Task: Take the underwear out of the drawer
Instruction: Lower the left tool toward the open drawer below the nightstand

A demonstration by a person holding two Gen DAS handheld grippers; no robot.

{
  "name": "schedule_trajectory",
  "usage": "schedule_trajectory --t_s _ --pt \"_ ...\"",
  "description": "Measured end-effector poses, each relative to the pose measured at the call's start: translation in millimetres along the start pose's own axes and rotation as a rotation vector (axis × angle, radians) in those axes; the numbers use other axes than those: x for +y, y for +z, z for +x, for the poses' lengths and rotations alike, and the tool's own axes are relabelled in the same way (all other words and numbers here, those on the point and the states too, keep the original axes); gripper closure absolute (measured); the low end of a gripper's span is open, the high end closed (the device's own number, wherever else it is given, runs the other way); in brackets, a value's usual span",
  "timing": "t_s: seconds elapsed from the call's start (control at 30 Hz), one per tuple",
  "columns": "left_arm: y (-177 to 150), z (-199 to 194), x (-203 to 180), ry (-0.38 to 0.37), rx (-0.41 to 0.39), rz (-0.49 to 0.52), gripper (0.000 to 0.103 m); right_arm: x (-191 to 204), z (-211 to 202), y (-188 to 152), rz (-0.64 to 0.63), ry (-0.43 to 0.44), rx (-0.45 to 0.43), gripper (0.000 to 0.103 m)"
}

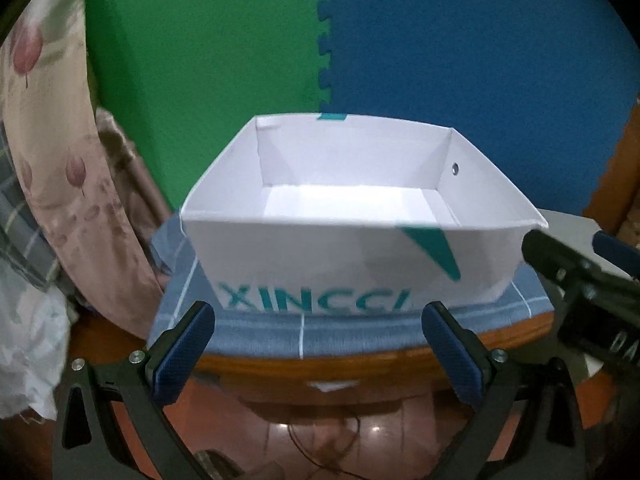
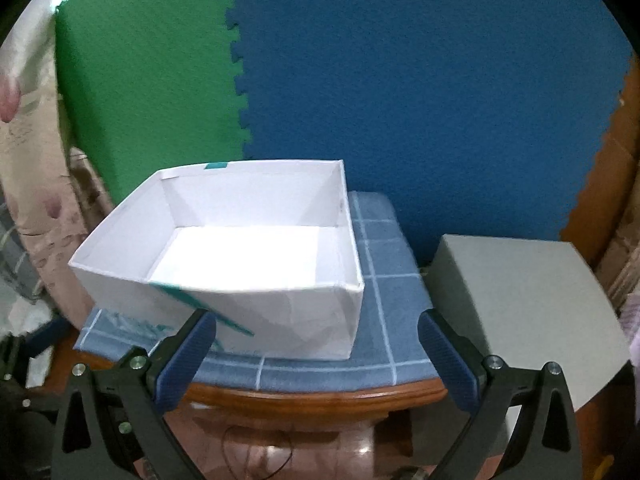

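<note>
A white open box [image 1: 320, 256] with teal lettering, serving as the drawer, sits on a blue checked cloth [image 1: 256, 328] over a wooden stool. Its white inside [image 2: 248, 256] shows nothing in it in either view. No underwear is visible. My left gripper [image 1: 318, 356] is open, just in front of the box's near wall, with nothing between its fingers. My right gripper [image 2: 316, 360] is open too, near the box's right front corner. The right gripper's black body [image 1: 580, 280] shows at the right of the left wrist view.
A grey box [image 2: 520, 304] stands to the right of the stool. Green [image 1: 200, 60] and blue [image 1: 480, 60] foam mats form the back wall. Floral and plaid fabrics [image 1: 48, 184] hang at the left. The floor below is reddish tile [image 1: 320, 440].
</note>
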State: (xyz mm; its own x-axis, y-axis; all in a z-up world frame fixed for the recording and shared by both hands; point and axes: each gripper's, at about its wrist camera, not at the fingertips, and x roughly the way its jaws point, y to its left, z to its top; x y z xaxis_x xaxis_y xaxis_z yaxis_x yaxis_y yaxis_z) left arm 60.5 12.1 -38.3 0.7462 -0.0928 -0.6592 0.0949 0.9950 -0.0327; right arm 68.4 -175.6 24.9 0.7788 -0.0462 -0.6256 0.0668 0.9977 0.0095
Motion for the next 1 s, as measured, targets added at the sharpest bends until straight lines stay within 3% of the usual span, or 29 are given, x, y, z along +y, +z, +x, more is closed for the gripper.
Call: schedule_trajectory --t_s 0.17,0.27,0.37,0.5,0.6,0.67,0.73,0.8,0.9,1.0 --pt "-63.9 -6.0 17.4 0.029 -0.102 -0.019 0.0 -9.5 -23.3 -40.5 -0.055 0.079 -0.088 0.0" --pt "-104.9 16.5 24.7 0.064 -0.039 -0.014 0.0 -10.6 -28.2 -74.3 -0.151 0.055 -0.105 0.0" --pt "-126.7 46.5 24.4 0.084 0.028 0.016 0.0 -21.4 -29.6 -98.0 -0.166 0.07 -0.094 0.0" --pt "-148.0 71.6 12.2 0.113 -0.078 0.052 0.0 -39.9 -30.3 -123.5 -0.118 0.094 -0.083 0.0" --pt "-150.7 90.1 7.7 0.142 -0.181 0.018 0.0 -44.5 -23.9 -139.8 -0.133 0.107 -0.065 0.0" --pt "-150.1 98.3 7.9 0.12 -0.237 -0.027 0.0 -44.6 -16.7 -146.3 -0.148 0.102 -0.03 0.0" --pt "-143.8 110.2 9.1 0.133 -0.259 -0.036 0.0 -47.5 -9.1 -149.9 -0.142 0.102 -0.004 0.0" --pt "-136.9 126.5 8.7 0.136 -0.237 -0.002 0.0 -49.4 -3.2 -152.3 -0.125 0.106 0.014 0.0" --pt "-135.8 135.1 5.4 0.059 -0.204 0.041 0.0 -49.2 7.4 -156.0 -0.108 0.106 0.05 0.0" --pt "-124.4 138.9 10.1 0.024 -0.084 0.018 0.0 -45.5 15.0 -159.0 -0.097 0.126 0.075 0.0"
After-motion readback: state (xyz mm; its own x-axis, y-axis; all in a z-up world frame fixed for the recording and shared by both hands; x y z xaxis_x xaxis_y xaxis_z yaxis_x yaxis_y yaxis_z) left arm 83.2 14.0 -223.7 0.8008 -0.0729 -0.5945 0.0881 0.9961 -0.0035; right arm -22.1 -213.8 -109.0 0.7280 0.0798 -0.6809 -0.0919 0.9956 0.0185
